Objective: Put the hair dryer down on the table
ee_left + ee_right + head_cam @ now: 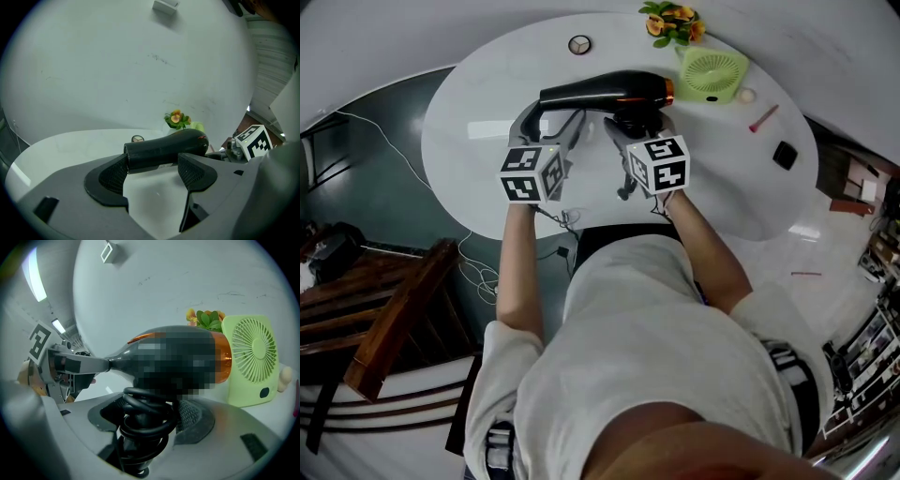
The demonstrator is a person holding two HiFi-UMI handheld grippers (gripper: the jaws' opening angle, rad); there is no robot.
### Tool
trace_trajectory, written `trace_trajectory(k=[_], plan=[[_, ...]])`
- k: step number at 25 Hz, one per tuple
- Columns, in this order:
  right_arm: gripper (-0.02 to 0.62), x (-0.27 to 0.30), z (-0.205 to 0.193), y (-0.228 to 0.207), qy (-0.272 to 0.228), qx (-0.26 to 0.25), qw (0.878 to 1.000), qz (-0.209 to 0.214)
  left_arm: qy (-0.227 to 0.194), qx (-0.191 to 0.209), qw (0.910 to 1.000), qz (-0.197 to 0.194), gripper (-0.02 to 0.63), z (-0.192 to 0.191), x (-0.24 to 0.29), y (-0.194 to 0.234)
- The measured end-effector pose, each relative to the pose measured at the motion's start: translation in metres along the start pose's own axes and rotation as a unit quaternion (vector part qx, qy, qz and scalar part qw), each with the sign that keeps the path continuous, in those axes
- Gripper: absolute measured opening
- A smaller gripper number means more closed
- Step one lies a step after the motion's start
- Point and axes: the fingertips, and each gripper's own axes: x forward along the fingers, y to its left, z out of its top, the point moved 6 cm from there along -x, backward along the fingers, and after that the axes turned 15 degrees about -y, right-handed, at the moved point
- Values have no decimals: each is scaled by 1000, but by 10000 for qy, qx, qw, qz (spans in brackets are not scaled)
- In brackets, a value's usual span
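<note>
At R gripper point(150, 411), lower centre of its view: closed tight on handle of hair dryer point(126, 359), pads pressing thru black cord point(143, 420) coiled round that handle. At L gripper point(154, 171), low centre of its view: spread wide, clamping nothing, w/ dryer barrel point(164, 146) lying crosswise at the pad tips, nozzle end up against the pad at frame left. In head view, both at upper centre: L gripper point(551, 120) under nozzle end, R gripper point(636, 127) under the orange-ringed rear. Dryer point(600, 90) level, nozzle to frame left, over white oval table point(487, 103); can't tell whether any part touches the top. Just right of dryer's rear, green fan point(712, 73), upright at right of R gripper view point(248, 362). Behind fan, at top of head view, flowers point(672, 21), also mid-frame past the barrel in L gripper view point(176, 118). Near table's far edge, upper centre, small round disc point(579, 44). Right of fan, pink stick point(763, 118) & small black square point(785, 155).
</note>
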Motion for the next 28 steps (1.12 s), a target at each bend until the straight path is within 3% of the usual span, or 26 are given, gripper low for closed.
trace_trajectory(k=[28], plan=[[296, 21, -9, -20, 447, 174, 9987, -150, 234, -347, 9991, 96, 337, -18, 34, 16]])
